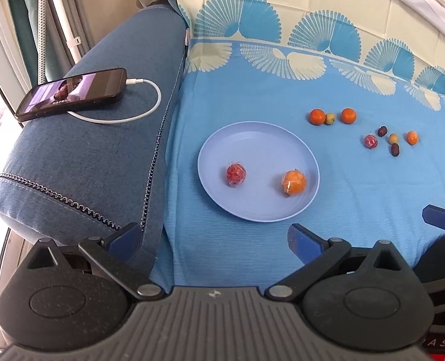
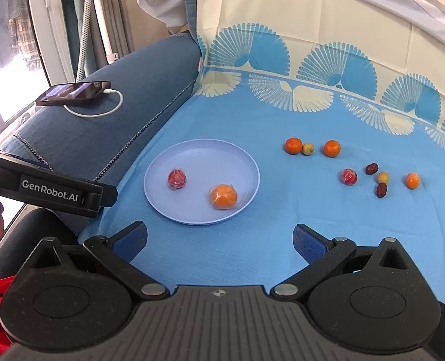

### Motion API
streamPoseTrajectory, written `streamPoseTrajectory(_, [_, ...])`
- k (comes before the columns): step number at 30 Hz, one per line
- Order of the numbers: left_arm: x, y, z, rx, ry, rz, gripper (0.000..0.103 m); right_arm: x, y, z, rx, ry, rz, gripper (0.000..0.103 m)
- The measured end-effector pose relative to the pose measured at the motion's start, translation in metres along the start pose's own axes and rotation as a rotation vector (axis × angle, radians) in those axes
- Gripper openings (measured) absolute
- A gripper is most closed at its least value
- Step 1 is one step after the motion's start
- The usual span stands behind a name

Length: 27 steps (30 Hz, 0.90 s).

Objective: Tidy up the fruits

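Note:
A pale blue plate (image 1: 252,138) (image 2: 192,156) lies on the blue cloth and holds a wrapped red fruit (image 1: 236,174) (image 2: 177,179) and a wrapped orange (image 1: 294,182) (image 2: 224,196). Several loose fruits lie on the cloth to its right: two oranges (image 1: 317,116) (image 2: 293,145), a wrapped red fruit (image 1: 370,141) (image 2: 349,177), dark dates (image 2: 381,189), small yellow fruits and a small orange (image 2: 412,180). My left gripper (image 1: 216,240) is open and empty, near the plate's front edge. My right gripper (image 2: 220,240) is open and empty, in front of the plate.
A phone (image 1: 72,93) (image 2: 75,91) on a white charging cable lies on the denim sofa arm (image 1: 96,156) at the left. The patterned cloth rises up the sofa back behind the fruits. The left gripper's body (image 2: 50,192) shows at the left of the right wrist view.

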<state>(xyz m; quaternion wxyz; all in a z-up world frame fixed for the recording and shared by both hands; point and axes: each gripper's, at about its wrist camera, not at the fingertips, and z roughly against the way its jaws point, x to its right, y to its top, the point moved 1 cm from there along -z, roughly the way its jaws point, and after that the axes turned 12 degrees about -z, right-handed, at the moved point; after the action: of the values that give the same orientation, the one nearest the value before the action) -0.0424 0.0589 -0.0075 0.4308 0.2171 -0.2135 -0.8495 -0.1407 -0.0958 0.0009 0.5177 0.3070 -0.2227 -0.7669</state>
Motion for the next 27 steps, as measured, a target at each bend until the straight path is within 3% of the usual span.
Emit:
streamPoseTrajectory(7, [0.009, 0.014, -0.013, -0.026, -0.010, -0.021, 0.103, 0.017, 0.002, -0.008, 0.001, -0.018, -0.049, 0.102])
streamPoseTrajectory(13, [0.031, 0.040, -0.029, -0.037, -0.019, -0.062, 0.103, 0.055, 0.006, -0.021, 0.001, -0.069, -0.140, 0.102])
streamPoseTrajectory(27, [0.096, 0.144, -0.108, -0.068, -0.079, -0.117, 0.103, 0.177, 0.029, -0.064, 0.090, -0.284, -0.330, 0.102])
